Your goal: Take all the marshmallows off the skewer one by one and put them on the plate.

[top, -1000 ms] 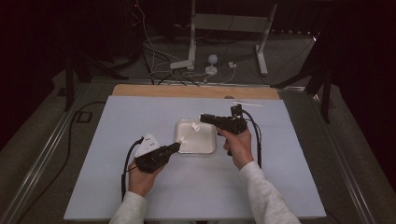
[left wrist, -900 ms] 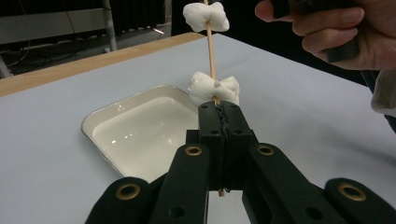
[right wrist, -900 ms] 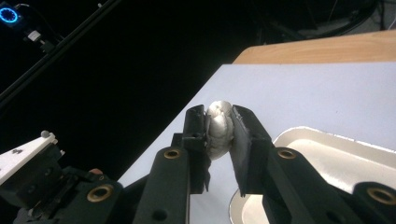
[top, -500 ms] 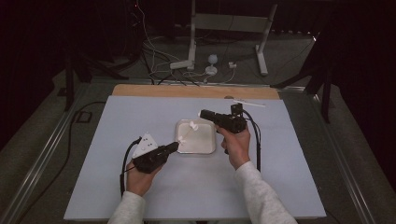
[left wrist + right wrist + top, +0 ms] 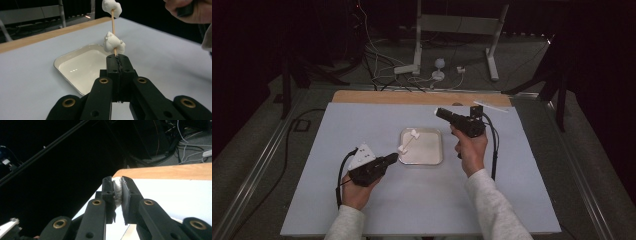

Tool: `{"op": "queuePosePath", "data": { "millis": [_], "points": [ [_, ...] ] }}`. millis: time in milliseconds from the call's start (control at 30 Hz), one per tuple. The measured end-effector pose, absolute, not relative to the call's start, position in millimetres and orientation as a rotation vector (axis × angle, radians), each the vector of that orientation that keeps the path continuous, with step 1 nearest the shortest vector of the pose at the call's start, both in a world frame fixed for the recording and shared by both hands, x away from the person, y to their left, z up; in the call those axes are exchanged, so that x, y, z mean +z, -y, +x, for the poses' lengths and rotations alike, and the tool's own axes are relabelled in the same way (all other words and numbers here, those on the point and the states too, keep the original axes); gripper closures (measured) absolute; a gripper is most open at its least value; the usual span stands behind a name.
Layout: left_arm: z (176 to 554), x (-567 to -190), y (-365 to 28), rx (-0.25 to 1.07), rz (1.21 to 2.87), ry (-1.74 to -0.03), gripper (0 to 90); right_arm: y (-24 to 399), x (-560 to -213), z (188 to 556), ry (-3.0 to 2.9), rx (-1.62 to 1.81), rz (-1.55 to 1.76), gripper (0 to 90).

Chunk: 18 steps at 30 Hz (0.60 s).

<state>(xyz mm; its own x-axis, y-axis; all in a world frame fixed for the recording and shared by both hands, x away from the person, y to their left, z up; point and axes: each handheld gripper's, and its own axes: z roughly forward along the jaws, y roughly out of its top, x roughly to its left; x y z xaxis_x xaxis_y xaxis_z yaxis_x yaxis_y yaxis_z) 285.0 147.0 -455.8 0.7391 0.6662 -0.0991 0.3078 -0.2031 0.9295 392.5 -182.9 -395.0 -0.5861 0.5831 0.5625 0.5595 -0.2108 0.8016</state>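
The left gripper [image 5: 117, 60] pinches a thin wooden stick [image 5: 113, 22] with two soft white marshmallows [image 5: 113, 43] over the near left corner of the shallow white square tray [image 5: 432, 156]. The right gripper [image 5: 117, 185] squeezes one white marshmallow piece [image 5: 118, 191] above the tray's far right corner.

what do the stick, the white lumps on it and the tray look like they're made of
Stick: thin, pale tan, matte; likely wood or bamboo. Lumps: white, puffy, dented; probably marshmallows. Tray: glossy white with glints and a rolled rim; perhaps enamelled metal, possibly plastic.
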Motion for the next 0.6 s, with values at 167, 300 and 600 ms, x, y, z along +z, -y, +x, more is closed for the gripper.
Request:
{"op": "queuePosePath", "data": {
  "millis": [167, 300, 600],
  "points": [
    [286.5, -453.9, -151.0, 0.386, 1.766, -0.781, 90.0, 187.5, -396.0, 389.1, -2.034, 1.895, 1.372, 80.9],
    [286.5, -453.4, -150.5, 0.390, 1.763, -0.789, 90.0, 178.7, -407.3, 387.9, -2.106, 1.801, 1.349, 79.9],
    [289.5, -456.5, -152.2, 0.388, 1.753, -0.829, 90.0, 157.0, -443.9, 390.7, -2.257, 1.541, 1.363, 78.7]
  ]
}}
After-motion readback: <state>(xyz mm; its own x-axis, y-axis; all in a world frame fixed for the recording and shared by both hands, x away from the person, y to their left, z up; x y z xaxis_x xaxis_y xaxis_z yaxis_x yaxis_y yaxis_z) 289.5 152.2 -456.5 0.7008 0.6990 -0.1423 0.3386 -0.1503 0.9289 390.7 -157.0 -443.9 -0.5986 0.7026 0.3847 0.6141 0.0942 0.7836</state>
